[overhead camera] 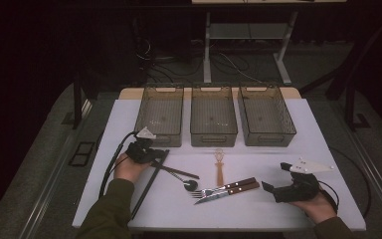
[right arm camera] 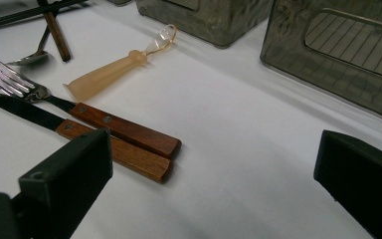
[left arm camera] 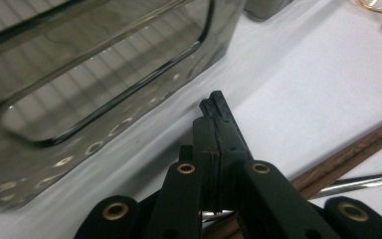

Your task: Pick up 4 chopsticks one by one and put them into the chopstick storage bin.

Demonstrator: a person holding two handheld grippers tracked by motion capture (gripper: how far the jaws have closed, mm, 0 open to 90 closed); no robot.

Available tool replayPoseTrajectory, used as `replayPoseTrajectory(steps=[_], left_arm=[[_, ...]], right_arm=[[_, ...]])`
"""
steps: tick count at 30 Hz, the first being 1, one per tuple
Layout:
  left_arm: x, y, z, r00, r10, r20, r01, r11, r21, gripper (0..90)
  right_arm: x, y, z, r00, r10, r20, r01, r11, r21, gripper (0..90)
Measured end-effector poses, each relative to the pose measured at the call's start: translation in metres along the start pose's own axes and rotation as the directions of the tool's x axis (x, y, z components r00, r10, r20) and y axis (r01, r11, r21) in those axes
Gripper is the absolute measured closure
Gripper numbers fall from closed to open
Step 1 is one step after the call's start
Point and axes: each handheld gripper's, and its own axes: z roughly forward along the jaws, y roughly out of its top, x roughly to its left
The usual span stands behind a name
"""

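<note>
Left tool (overhead camera: 146, 149) sits near the front of the left bin (overhead camera: 160, 115), jaws pressed together with nothing visibly between the pads; in the left gripper view the chopsticks (left arm camera: 348, 159) and the spoon (left arm camera: 363, 181) handle pass just beside and under it on the table (overhead camera: 278, 159). Right tool (overhead camera: 291, 186) rests at the near right of the table, jaws spread wide and holding nothing. The wood-handled fork (right arm camera: 104, 119) and knife (right arm camera: 79, 137) lie side by side just ahead of it, the translucent spoon (right arm camera: 114, 69) beyond them.
</note>
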Motion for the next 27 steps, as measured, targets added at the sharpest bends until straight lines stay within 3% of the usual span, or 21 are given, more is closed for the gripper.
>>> replayPoseTrajectory(steps=[12,27], left_arm=[[-0.021,0.01,0.011,0.9966,0.072,0.039,-0.073,0.997,0.023,90.0],[-0.039,0.017,0.019,0.9915,0.104,0.079,-0.105,0.9943,0.017,90.0]], right_arm=[[0.0,0.0,0.0,1.0,-0.002,0.0,0.002,1.0,0.001,1.6],[0.0,0.0,0.0,1.0,-0.002,0.001,0.002,1.0,-0.003,1.6]])
